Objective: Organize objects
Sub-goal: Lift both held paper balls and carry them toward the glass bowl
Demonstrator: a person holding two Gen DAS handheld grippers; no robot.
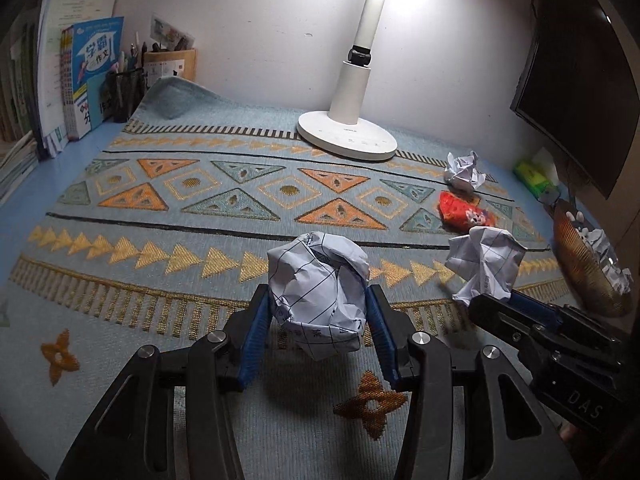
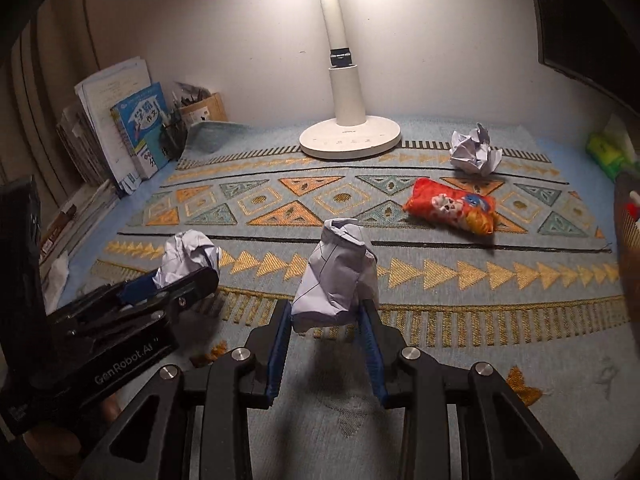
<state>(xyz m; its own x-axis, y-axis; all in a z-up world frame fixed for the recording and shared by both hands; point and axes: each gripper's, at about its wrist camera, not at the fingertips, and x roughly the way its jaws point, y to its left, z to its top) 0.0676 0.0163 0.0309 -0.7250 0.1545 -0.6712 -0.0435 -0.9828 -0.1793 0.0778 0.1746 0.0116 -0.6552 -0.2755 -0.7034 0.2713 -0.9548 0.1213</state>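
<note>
My left gripper (image 1: 318,312) is shut on a crumpled ball of lined paper (image 1: 318,280), held above the patterned mat; it also shows in the right wrist view (image 2: 188,258). My right gripper (image 2: 326,316) is shut on a second crumpled paper ball (image 2: 338,276), which also shows in the left wrist view (image 1: 484,266). A third paper ball (image 2: 474,152) and a red snack bag (image 2: 450,206) lie on the mat at the right. A woven basket (image 1: 580,264) at the far right holds crumpled paper.
A white desk lamp (image 1: 348,136) stands at the back of the mat (image 1: 160,240). Books (image 1: 90,76) and a pen holder (image 1: 128,92) line the back left. A dark monitor (image 1: 576,80) and a green item (image 1: 534,176) are at the right.
</note>
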